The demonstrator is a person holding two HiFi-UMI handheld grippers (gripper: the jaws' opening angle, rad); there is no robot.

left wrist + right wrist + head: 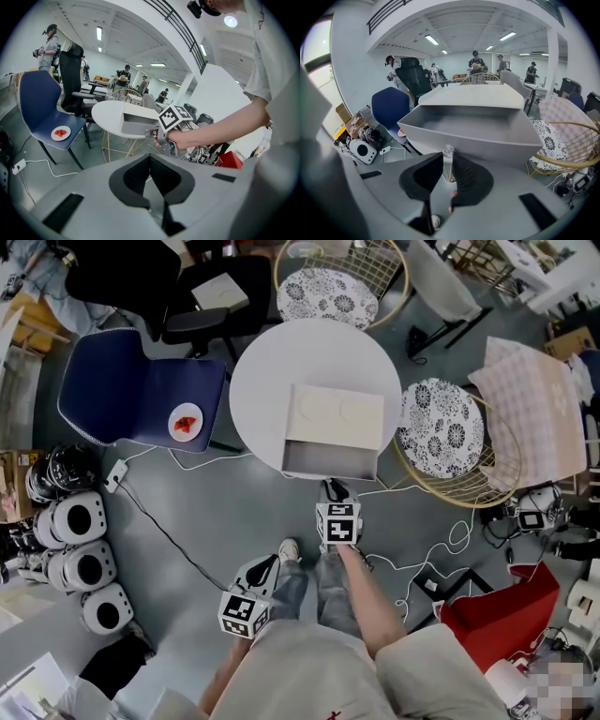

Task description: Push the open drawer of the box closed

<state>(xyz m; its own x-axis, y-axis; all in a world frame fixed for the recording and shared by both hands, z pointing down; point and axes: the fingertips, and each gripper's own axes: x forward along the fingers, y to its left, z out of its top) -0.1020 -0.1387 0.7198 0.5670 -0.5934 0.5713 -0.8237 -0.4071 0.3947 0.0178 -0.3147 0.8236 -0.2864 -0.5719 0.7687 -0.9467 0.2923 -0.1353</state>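
Your right gripper (pixel 335 490) is at the front of the open grey drawer (pixel 330 463) of the cream rectangular box (pixel 335 416), with its jaws clamped on the small clear knob (pixel 448 151) on the drawer face. The box sits on the round white table (pixel 258 381), and the drawer is pulled out toward you at the near edge. Your left gripper (pixel 267 566) is low and well apart from the table, jaws together, nothing between them.
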